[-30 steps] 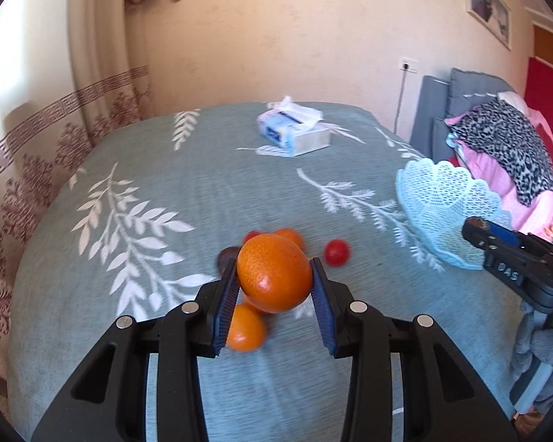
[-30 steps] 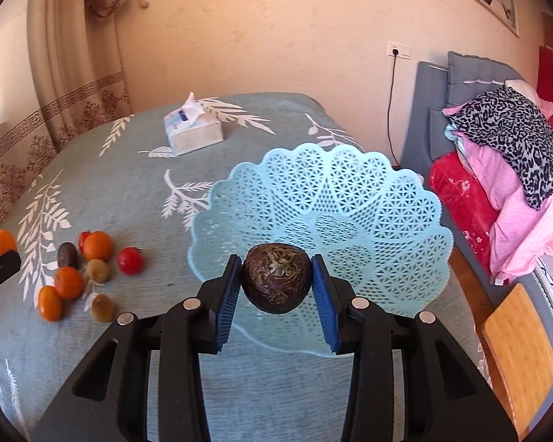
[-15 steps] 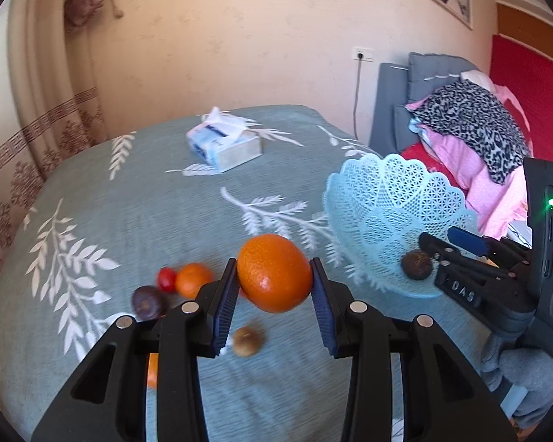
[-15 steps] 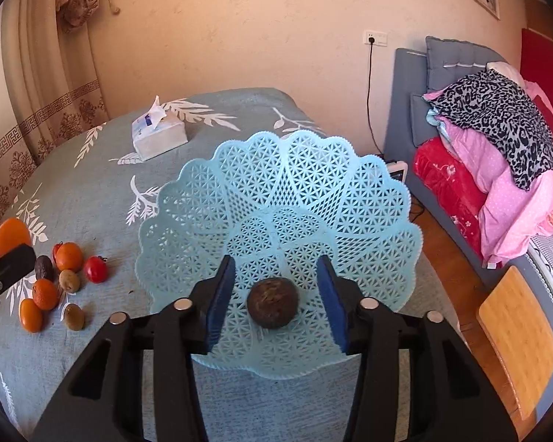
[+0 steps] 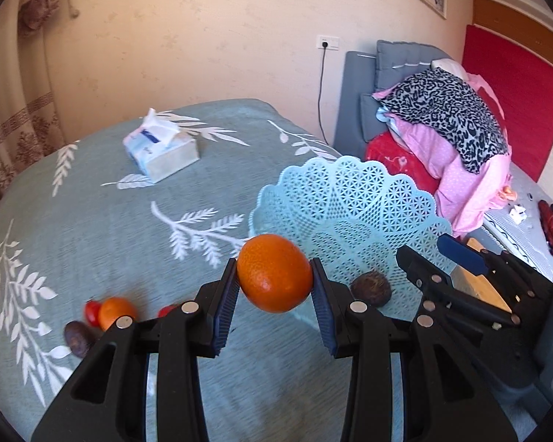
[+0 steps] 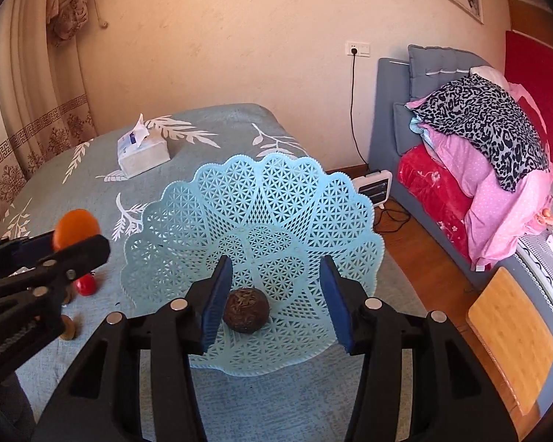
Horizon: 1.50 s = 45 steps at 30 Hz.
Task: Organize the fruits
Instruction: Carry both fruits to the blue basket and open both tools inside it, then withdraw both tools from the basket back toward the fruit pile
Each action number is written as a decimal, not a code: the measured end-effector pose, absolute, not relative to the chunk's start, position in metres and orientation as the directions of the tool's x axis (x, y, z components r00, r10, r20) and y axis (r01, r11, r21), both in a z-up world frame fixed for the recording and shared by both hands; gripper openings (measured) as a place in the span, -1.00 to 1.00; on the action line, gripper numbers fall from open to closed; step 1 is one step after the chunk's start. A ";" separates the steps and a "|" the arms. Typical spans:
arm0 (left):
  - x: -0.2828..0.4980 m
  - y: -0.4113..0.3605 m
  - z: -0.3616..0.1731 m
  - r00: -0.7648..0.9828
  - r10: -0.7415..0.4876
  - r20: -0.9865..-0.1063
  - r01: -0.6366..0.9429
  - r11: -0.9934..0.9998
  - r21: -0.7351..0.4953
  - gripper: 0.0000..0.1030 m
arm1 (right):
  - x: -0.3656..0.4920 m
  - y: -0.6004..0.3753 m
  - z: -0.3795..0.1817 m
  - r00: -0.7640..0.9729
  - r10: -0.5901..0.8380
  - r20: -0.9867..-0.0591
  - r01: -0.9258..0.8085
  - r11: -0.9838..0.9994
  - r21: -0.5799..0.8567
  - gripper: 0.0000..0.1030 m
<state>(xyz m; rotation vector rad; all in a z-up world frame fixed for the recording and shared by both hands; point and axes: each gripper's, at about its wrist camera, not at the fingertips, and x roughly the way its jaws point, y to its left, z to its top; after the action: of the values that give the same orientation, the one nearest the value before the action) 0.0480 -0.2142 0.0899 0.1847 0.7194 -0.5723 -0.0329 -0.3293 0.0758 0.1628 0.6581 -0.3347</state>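
My left gripper [image 5: 274, 294] is shut on a large orange [image 5: 274, 272] and holds it in the air just left of the light blue lattice basket [image 5: 350, 199]. It also shows in the right wrist view [image 6: 75, 226]. My right gripper [image 6: 276, 305] is open over the near side of the basket [image 6: 254, 213]. A dark brown round fruit [image 6: 246, 309] lies in the basket between its fingers, nearer the left one. In the left wrist view the brown fruit [image 5: 370, 289] sits near the basket's front.
Small fruits stay on the teal leaf-print bedspread at the left: a small orange [image 5: 115, 311], red ones [image 5: 91, 309], a dark plum [image 5: 78, 337]. A tissue box [image 5: 162, 153] lies farther back. A bed with piled clothes [image 6: 490, 147] and a wooden stool [image 6: 512, 335] stand right.
My right gripper let go of the brown fruit into the basket and opened wider. My left gripper carried the orange rightward from the fruit pile to the basket's edge.
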 end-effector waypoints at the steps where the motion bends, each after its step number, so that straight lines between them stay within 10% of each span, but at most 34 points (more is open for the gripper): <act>1: 0.050 -0.217 0.089 0.600 -0.439 -0.669 0.560 0.827 -0.040 -0.25 | -0.033 -0.330 0.076 0.741 -0.256 -0.621 0.359 0.932 0.044 -0.01; 9: 0.058 -0.237 0.080 0.569 -0.466 -0.677 0.593 0.803 -0.054 -0.22 | -0.035 -0.333 0.078 0.736 -0.283 -0.615 0.385 0.922 0.037 -0.01; 14: 0.058 -0.228 0.083 0.615 -0.461 -0.640 0.566 0.823 -0.049 0.40 | -0.036 -0.341 0.078 0.729 -0.300 -0.616 0.414 0.909 0.047 -0.01; 45: 0.047 -0.141 0.100 0.763 -0.294 -0.575 0.376 0.926 0.025 0.87 | -0.039 -0.297 0.086 0.769 -0.254 -0.587 0.332 0.943 0.028 0.29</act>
<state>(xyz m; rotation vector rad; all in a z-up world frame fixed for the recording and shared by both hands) 0.0467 -0.1410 0.1002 0.1419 0.6009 -0.3658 -0.0390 -0.2970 0.0862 0.1328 0.6167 -0.3186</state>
